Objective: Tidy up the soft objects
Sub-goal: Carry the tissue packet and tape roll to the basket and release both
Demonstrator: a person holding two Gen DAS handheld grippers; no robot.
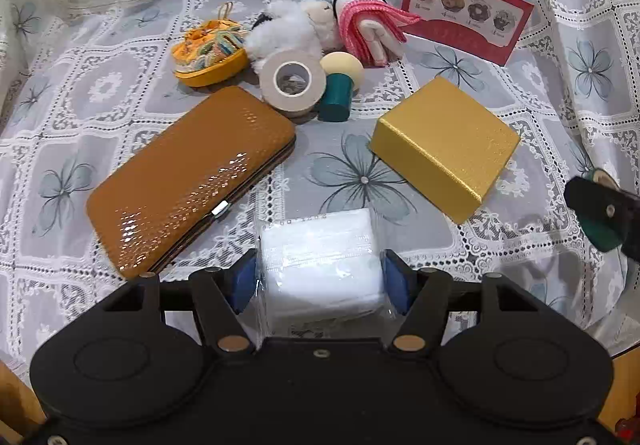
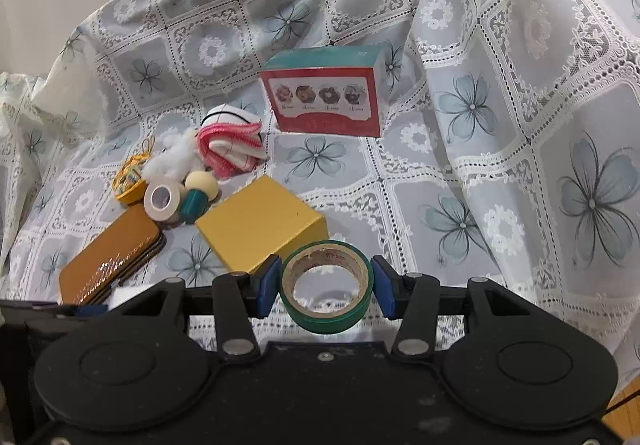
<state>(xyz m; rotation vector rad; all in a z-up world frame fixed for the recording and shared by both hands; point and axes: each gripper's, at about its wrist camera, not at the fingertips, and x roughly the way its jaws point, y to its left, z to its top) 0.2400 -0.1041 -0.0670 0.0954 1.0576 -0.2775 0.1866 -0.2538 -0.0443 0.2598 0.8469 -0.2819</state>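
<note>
My left gripper (image 1: 320,279) is shut on a white soft pack in clear plastic wrap (image 1: 320,265), held just above the cloth. My right gripper (image 2: 325,287) is shut on a green tape roll (image 2: 326,291), held above the cloth; it also shows at the right edge of the left wrist view (image 1: 600,215). Further back lie a white fluffy plush (image 1: 296,29), a pink-and-white folded cloth (image 1: 370,27) and a yellow knitted pouch (image 1: 210,53).
A brown glossy wallet (image 1: 188,181), a gold box (image 1: 444,147), a beige tape roll (image 1: 292,83), a cream and teal mushroom-shaped object (image 1: 340,89) and a red and teal box (image 1: 466,13) lie on the floral lace tablecloth (image 1: 360,173), which rises in folds behind.
</note>
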